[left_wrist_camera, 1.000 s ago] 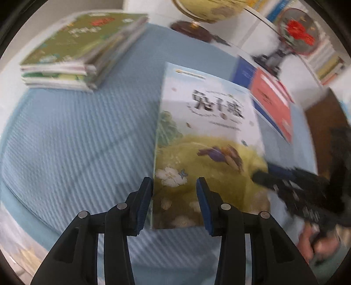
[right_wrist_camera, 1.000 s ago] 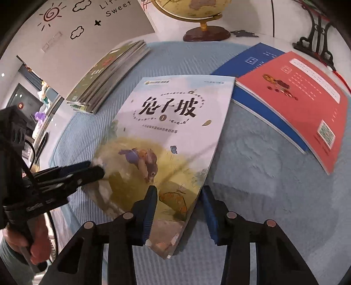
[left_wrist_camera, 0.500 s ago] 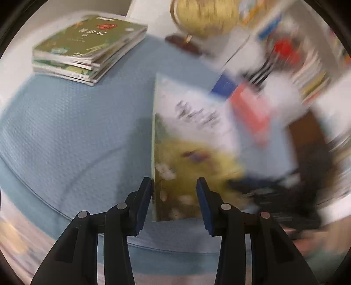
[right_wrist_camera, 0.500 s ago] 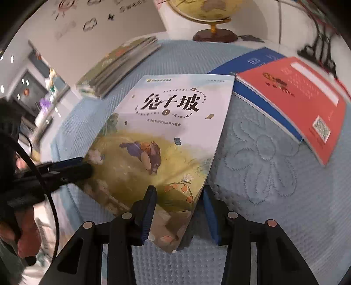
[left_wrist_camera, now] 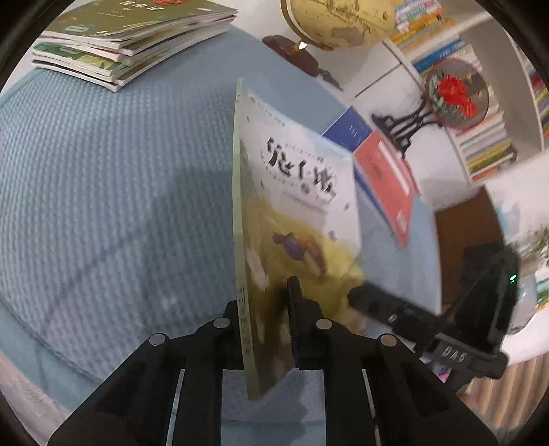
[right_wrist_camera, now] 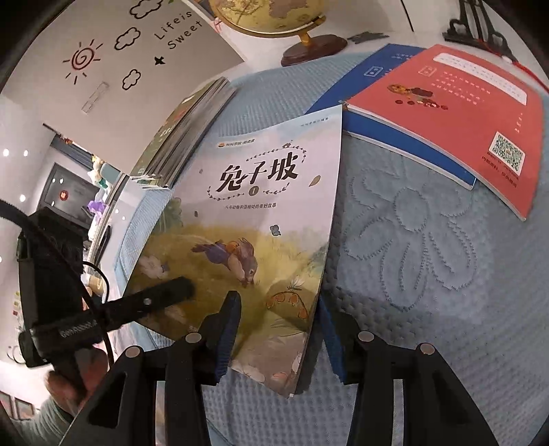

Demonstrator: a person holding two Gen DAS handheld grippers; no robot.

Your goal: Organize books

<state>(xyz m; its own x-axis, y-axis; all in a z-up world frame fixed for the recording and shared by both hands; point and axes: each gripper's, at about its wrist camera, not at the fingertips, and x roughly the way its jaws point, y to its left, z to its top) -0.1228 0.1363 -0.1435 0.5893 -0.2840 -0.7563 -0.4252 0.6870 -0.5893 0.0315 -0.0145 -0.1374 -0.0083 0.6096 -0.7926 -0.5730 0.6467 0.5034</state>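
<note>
1. We see the left gripper [left_wrist_camera: 266, 308] clamped on the near edge of the rabbit picture book [left_wrist_camera: 295, 206]; its jaws have just been closing and now pinch the cover between them.
2. From the left wrist view the book stands tilted, almost edge-on, raised off the blue quilted cloth [left_wrist_camera: 113, 192] along that side.
3. In the right wrist view the same book [right_wrist_camera: 254, 219] shows its cover with the running rabbit, and the left gripper [right_wrist_camera: 171, 291] reaches in from the left, its tip lying on the lower left part of the cover.
4. The right gripper [right_wrist_camera: 278, 326] has been opening; its jaws stand apart on either side of the book's near right corner, and we cannot see the pads pressing on it.
5. A red book [right_wrist_camera: 456, 113] lies on top of a blue book [right_wrist_camera: 370, 72] to the right, just beside the picture book's far corner.
6. A stack of green books [left_wrist_camera: 127, 37] sits at the far left of the cloth, well apart from the held book.
7. A globe [left_wrist_camera: 339, 20] stands behind the cloth.
</note>
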